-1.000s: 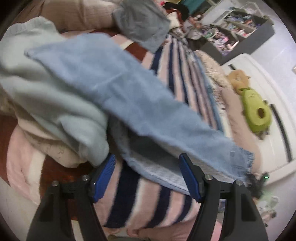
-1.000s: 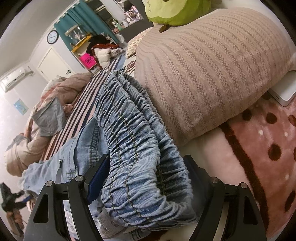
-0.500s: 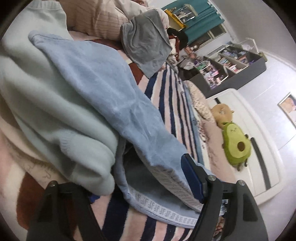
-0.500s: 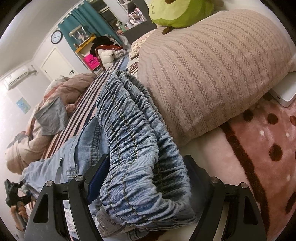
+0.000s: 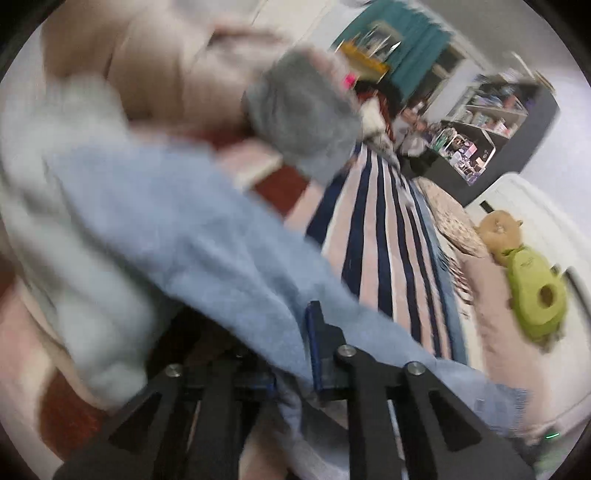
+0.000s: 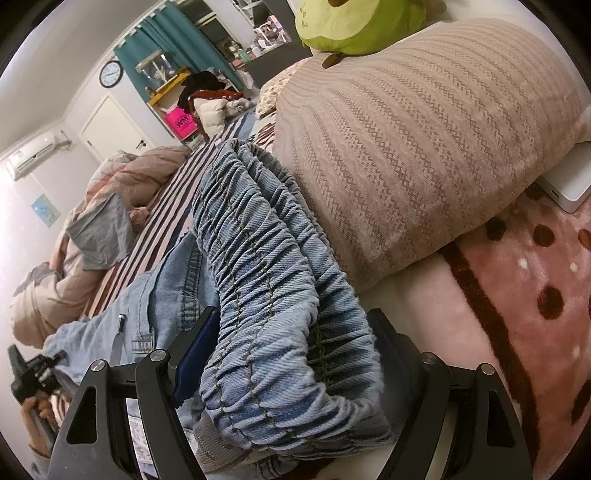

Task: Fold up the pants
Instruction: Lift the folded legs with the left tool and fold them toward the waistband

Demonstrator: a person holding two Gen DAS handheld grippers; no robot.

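Bedroom clutter, striped blanket (image 5: 373, 236) across the bed, and you're working at both ends of the jeans (image 6: 266, 280).

Nearest in the left wrist view, your left gripper (image 5: 291, 354) has its jaws drawn narrow on the pale blue leg fabric at lower centre; the frame is blurred, so how much cloth sits in the pinch is hard to read. If it's only the edge, the leg can slip out once you pull.

Just left of that, a light green sweater (image 5: 74, 258) lies touching the leg. Risk: it drags along into the fold.

Further up, a grey garment (image 5: 303, 122) sits on the bedding, apart from the jeans.

Right wrist view: your right gripper (image 6: 295, 350) is spread wide, the gathered elastic waistband bunched between the jaws, not clamped as far as I can tell. Lift now and it likely drops out.

Behind it, the knit pillow (image 6: 424, 147) presses against the waistband, so the fold may catch there. Green plush toy (image 6: 358, 26) at top, well clear.
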